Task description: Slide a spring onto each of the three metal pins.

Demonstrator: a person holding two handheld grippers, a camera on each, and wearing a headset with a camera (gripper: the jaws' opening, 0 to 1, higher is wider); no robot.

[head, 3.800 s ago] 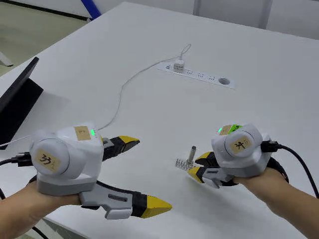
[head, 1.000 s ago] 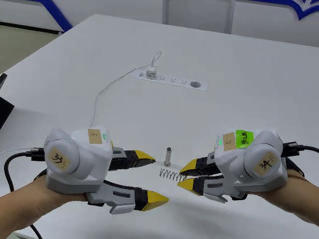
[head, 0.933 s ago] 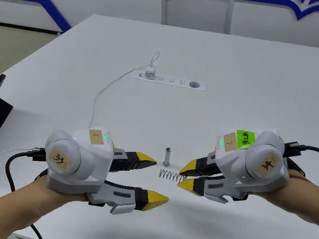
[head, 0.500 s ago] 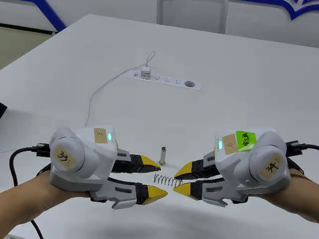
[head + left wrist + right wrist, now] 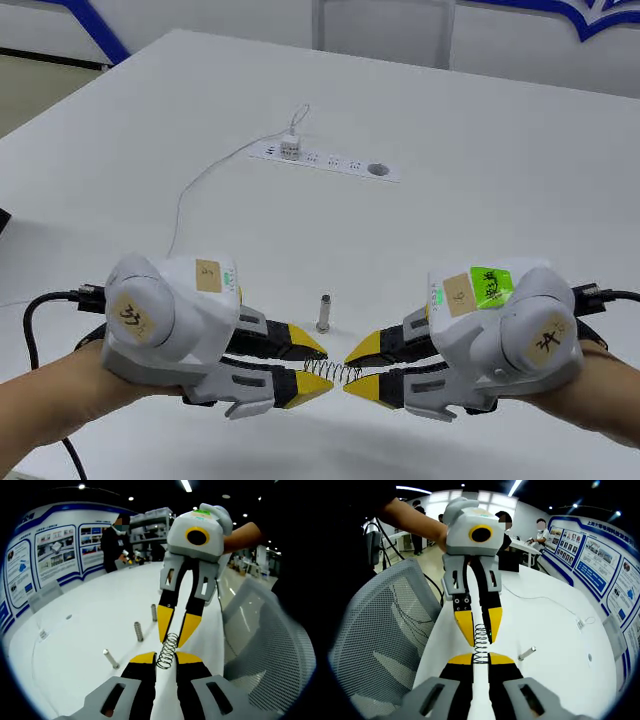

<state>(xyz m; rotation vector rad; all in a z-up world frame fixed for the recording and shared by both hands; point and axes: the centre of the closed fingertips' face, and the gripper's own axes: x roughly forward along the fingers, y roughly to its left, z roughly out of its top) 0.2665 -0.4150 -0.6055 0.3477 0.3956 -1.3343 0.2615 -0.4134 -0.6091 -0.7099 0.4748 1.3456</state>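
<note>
On the table (image 5: pixel 480 200): pin (image 5: pixel 323 312) upright, just behind spring (image 5: pixel 336 372).
Left gripper (image 5: pixel 166 658): fingers (image 5: pixel 144 658) pinching spring's one end.
Right gripper (image 5: pixel 480 659): fingers (image 5: pixel 501 659) pinching the other end.

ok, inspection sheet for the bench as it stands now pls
Surface: white table, clean.
Job's things: three metal pins upright; the middle one looks ribbed, cannot tell why. One spring spans between the tools.
Clutter: power strip with white plug.
Tools: left tool and right tool face tip to tip, each shut on one spring end.
Cables: white cord runs from the plug toward the left; black cables at each tool's rear.
Surroundings: mesh chair, wall posters, people standing.
</note>
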